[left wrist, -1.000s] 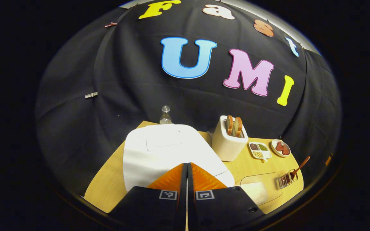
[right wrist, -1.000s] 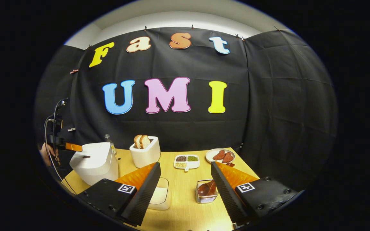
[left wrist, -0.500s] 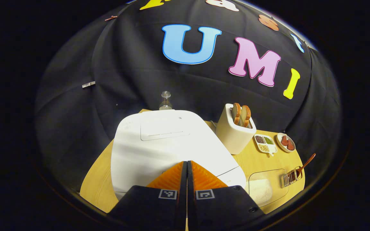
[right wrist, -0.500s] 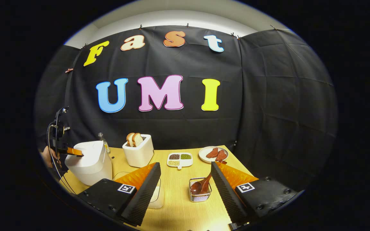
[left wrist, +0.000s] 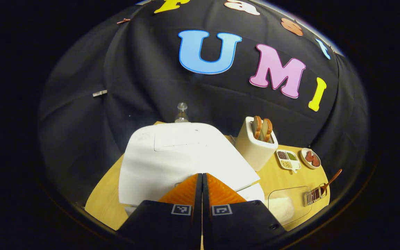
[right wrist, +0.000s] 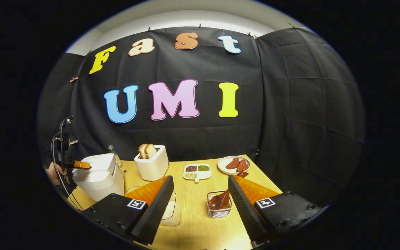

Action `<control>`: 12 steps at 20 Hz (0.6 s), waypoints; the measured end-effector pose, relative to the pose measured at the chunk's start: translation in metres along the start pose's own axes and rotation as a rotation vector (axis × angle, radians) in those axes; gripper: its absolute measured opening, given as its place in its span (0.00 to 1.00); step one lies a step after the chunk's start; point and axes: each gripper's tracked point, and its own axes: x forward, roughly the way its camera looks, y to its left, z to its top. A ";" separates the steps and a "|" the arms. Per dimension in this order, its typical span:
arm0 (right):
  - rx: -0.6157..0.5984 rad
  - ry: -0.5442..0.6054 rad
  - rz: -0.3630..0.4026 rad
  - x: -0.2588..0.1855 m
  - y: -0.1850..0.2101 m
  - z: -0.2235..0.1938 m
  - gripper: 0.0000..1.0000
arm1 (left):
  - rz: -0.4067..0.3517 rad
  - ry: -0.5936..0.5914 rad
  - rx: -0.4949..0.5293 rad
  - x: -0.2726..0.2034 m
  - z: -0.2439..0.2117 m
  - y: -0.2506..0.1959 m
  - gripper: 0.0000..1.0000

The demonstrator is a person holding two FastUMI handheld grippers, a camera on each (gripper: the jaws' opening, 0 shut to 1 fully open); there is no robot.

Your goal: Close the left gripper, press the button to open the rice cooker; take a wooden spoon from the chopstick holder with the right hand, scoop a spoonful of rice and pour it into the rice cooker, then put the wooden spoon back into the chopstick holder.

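The white rice cooker (left wrist: 172, 156) stands at the table's left, its lid (left wrist: 186, 139) lifted a little so a gap shows along the front right edge. My left gripper (left wrist: 202, 174) is shut with nothing held, its tips at the cooker's front edge. In the right gripper view a hand (right wrist: 52, 172) holds that left gripper (right wrist: 82, 164) against the rice cooker (right wrist: 98, 175). My right gripper (right wrist: 200, 180) hangs open above the table. The wooden spoon (right wrist: 219, 201) lies in the wire chopstick holder (right wrist: 219, 211), just ahead between its fingers. A clear box of rice (right wrist: 170, 210) sits by its left finger.
A toaster (right wrist: 152, 166) with two bread slices stands behind the rice box. Beside it are a sectioned dish of beans (right wrist: 196, 172) and a plate of red pieces (right wrist: 234, 164). A small bottle (left wrist: 181, 113) stands behind the cooker. The table's far edge meets the cloth wall.
The cooker's lid has popped up slightly at the front under the shut left gripper. The right gripper stays open and has barely shifted over the spoon holder.
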 end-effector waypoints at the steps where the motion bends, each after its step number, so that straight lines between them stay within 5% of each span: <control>1: -0.001 0.003 0.006 0.000 0.000 -0.001 0.98 | 0.018 -0.060 0.010 -0.008 0.016 0.001 0.07; 6: 0.007 0.021 0.009 0.006 -0.004 -0.007 0.98 | 0.067 -0.261 0.019 -0.064 0.074 -0.011 0.07; 12: 0.035 0.058 0.019 0.019 -0.013 -0.019 0.98 | 0.058 -0.272 -0.021 -0.119 0.047 -0.038 0.08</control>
